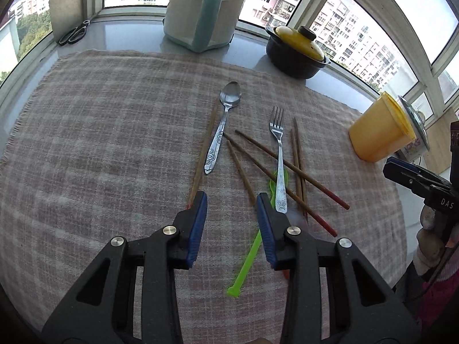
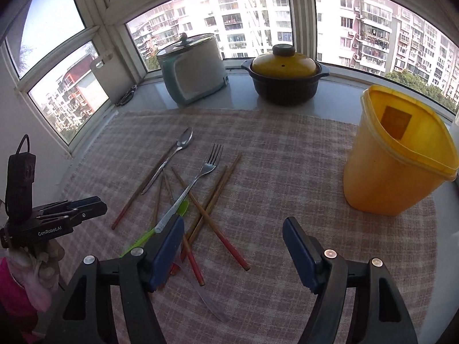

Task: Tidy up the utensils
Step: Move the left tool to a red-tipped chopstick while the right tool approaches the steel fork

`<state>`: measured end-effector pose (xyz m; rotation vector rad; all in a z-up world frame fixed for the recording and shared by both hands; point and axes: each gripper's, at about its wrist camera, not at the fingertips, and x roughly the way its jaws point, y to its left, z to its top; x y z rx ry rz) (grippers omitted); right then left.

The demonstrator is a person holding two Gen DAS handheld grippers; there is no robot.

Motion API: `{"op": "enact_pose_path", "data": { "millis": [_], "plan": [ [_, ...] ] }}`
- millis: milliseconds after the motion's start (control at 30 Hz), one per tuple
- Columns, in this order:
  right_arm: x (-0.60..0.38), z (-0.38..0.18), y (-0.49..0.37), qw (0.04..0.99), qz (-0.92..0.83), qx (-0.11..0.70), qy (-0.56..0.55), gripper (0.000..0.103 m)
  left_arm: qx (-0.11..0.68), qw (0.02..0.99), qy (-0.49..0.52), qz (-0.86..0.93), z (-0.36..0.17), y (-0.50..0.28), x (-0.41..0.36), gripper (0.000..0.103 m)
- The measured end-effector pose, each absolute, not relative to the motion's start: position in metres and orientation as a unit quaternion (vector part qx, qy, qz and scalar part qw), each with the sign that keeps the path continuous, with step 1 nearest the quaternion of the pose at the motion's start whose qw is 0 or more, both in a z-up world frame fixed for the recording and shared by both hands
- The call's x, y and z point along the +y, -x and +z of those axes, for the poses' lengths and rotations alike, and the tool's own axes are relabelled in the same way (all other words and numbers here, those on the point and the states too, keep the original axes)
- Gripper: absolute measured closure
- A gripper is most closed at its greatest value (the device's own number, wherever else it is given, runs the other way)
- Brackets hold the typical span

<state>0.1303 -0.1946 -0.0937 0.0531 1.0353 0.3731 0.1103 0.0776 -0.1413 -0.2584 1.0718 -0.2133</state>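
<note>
The utensils lie scattered on the checked cloth (image 1: 100, 143), near its middle, and nothing has been collected yet — the yellow container (image 2: 398, 154) at the right edge of the cloth appears empty. The left gripper (image 1: 231, 200) hovers low over the near end of the heap with its jaws wide apart and nothing held. The right gripper (image 2: 233, 226) is also fully open and empty, between the heap and the container.

For a good first pick, a piece lying free should be chosen. The spoon (image 1: 225, 120) lies at the far side of the heap, just beside a single chopstick (image 1: 204, 152), with nothing on top of it. The fork (image 1: 278, 154) rests across a green plastic utensil (image 1: 248, 258) and beside the crossed chopsticks (image 2: 212, 206), so lifting it may disturb them. A handle should be gripped across its width, near the end.

At the near edge a knife (image 2: 200, 289) lies partly under the chopsticks. Behind the cloth, on the sill, an electric cooker (image 2: 192, 71), a dark pot with yellow lid (image 2: 285, 77) and scissors (image 1: 73, 33) are standing well apart from the work — they are not in the way.
</note>
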Motion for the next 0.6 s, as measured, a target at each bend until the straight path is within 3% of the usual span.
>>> {"op": "enact_pose_path", "data": {
  "millis": [367, 600],
  "plan": [
    [-0.148, -0.131, -0.188, 0.798, 0.214, 0.56, -0.069, 0.054, 0.543, 0.827, 0.108, -0.102, -0.169, -0.156, 0.092, 0.081],
    [-0.126, -0.163, -0.222, 0.764, 0.211, 0.6, -0.106, 0.065, 0.562, 0.814, 0.102, -0.107, -0.184, -0.183, 0.092, 0.081]
  ]
}}
